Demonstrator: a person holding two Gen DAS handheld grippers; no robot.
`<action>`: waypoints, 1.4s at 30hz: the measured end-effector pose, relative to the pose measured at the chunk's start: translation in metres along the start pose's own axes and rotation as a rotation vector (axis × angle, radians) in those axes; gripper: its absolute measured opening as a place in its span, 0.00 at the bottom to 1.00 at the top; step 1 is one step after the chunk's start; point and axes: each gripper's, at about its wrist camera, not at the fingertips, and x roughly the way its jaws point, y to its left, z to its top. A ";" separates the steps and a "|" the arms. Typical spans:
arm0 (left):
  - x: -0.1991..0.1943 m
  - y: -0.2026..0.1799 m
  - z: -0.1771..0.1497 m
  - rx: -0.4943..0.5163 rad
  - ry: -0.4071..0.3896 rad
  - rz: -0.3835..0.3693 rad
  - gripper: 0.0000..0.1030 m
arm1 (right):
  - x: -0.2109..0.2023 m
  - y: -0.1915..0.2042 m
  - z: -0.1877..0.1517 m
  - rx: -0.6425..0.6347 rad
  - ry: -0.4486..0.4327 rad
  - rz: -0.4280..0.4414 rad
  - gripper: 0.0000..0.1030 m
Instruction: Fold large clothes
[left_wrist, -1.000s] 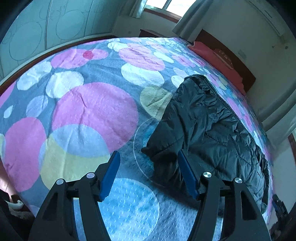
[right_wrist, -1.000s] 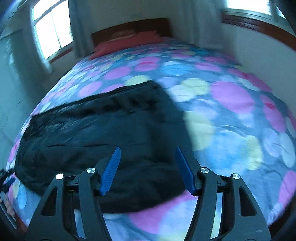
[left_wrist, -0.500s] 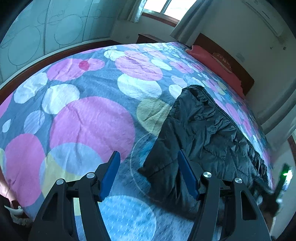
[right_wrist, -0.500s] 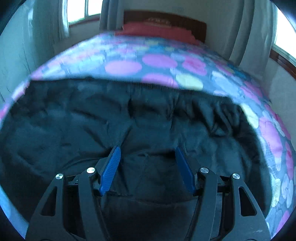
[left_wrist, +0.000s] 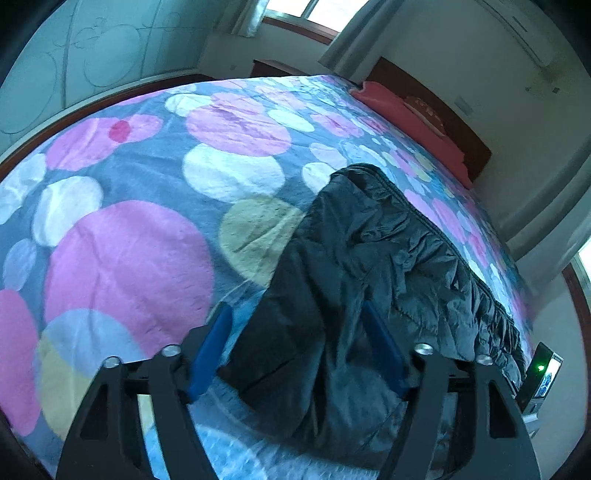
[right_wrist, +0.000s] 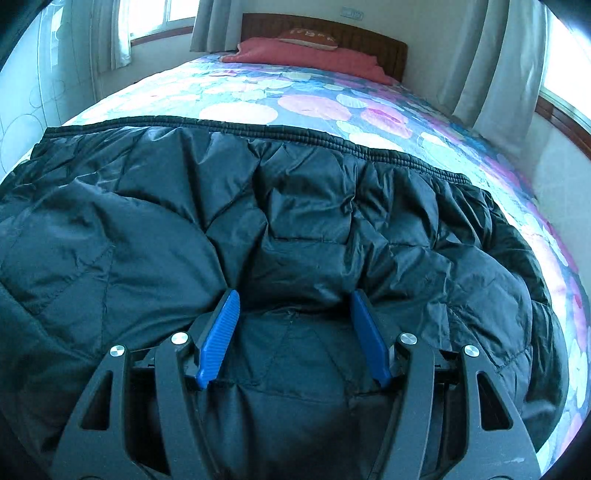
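- Bedroom daylight is falling across a wide bed (left_wrist: 122, 258) whose blanket is printed with pink, white and yellow circles; a red pillow (right_wrist: 306, 55) is lying against the wooden headboard (right_wrist: 369, 37) at the far end.
- Sprawling across the bed's near part, the black quilted jacket (right_wrist: 295, 206) is lying roughly flat but heavily rumpled, its ribbed edge (right_wrist: 332, 142) running along the far side in the right wrist view.
- Hovering low over the jacket's near portion, the right tongs (right_wrist: 295, 306) are standing spread, with puffy fabric bulging between the blue pads (right_wrist: 221, 328) but nothing pinched.
- At the jacket's corner, the left tongs (left_wrist: 295, 321) are also gaping wide, one blue finger over the blanket and the other over dark fabric.
- Judging from this, a two-handed pickup for a fold is being lined up.
- Risk: the slick, padded shell is likely slipping out if only its top layer is pinched, so the fold would be collapsing midway.
- Risk: the left tongs may be catching the blanket along with the jacket corner, dragging both.
- Uneven grips on the two sides would be skewing the fold.
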 end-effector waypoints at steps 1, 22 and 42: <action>0.003 -0.001 0.002 0.004 0.003 -0.007 0.71 | -0.001 0.000 -0.001 0.000 -0.002 0.000 0.60; 0.090 0.003 0.020 -0.028 0.210 -0.189 0.41 | -0.005 0.001 -0.003 -0.003 -0.016 -0.008 0.60; -0.005 -0.099 0.023 0.195 -0.019 -0.191 0.14 | -0.016 -0.011 0.006 0.023 -0.026 0.028 0.60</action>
